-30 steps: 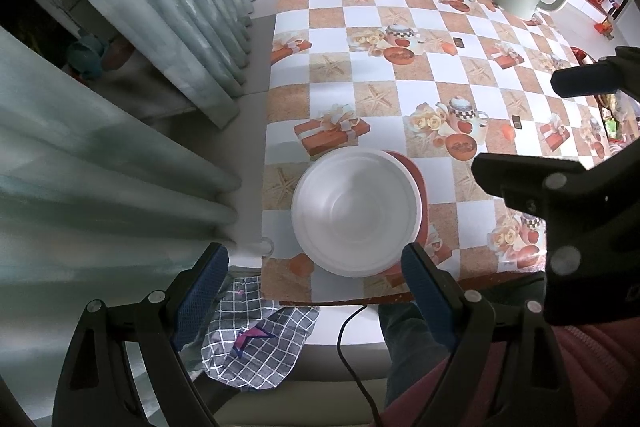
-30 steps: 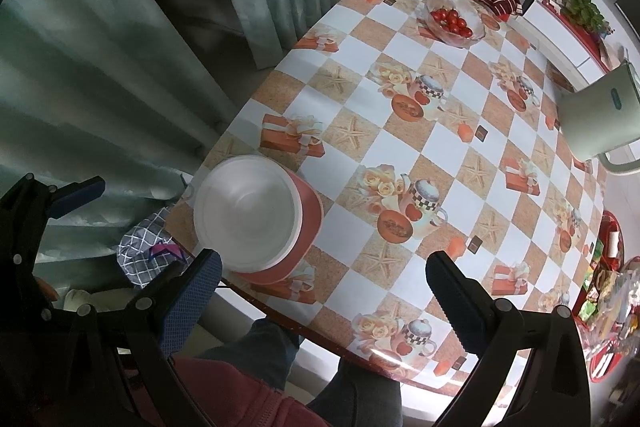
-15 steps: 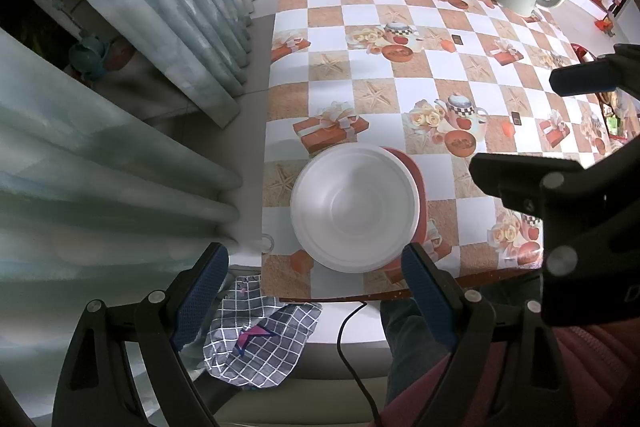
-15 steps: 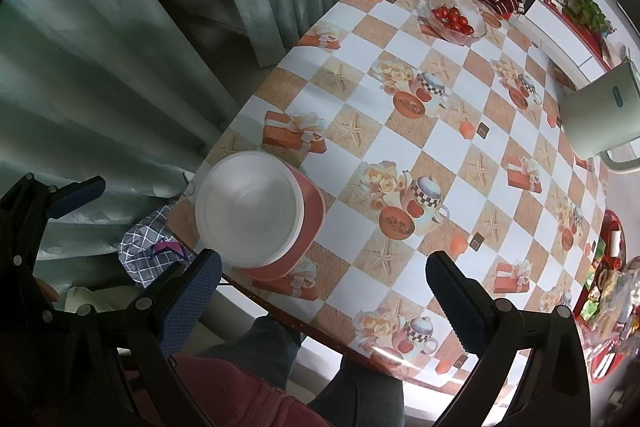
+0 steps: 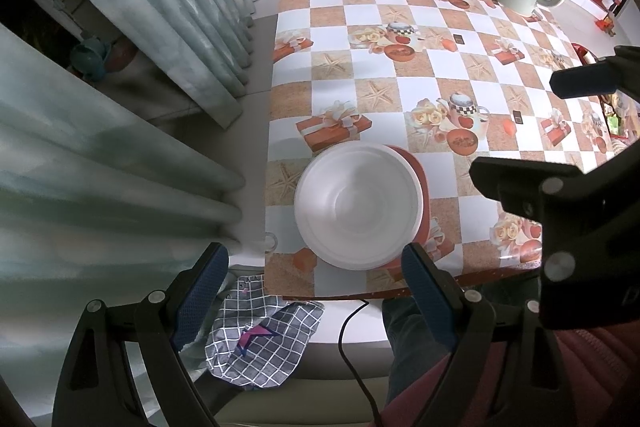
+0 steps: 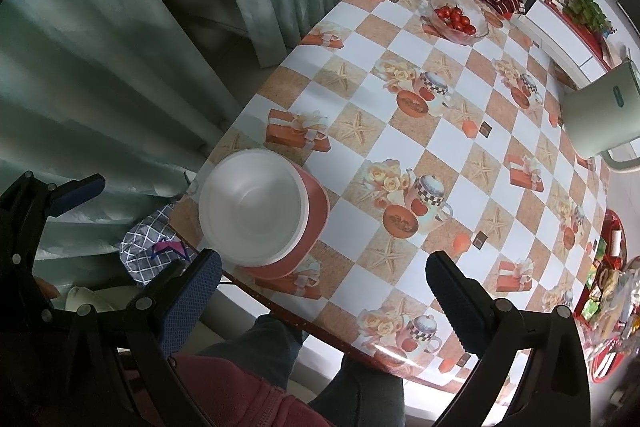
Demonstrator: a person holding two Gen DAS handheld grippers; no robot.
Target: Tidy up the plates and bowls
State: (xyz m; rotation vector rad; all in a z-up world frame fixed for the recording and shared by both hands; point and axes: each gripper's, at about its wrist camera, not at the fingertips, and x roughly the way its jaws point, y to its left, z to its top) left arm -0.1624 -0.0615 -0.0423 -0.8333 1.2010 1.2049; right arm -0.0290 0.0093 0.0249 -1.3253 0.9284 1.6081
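Nothing has shifted since a second ago: your grippers hang high above the table [image 5: 400,83], both spread wide and empty. The left gripper [image 5: 316,291] sits nearly over the white bowl [image 5: 358,205], which is nested on the red plate [image 6: 314,215] at the table's near edge; the right gripper [image 6: 320,291] is just beside it. Stacking looks done. Next, I judge, you either lower for the stack or finish.
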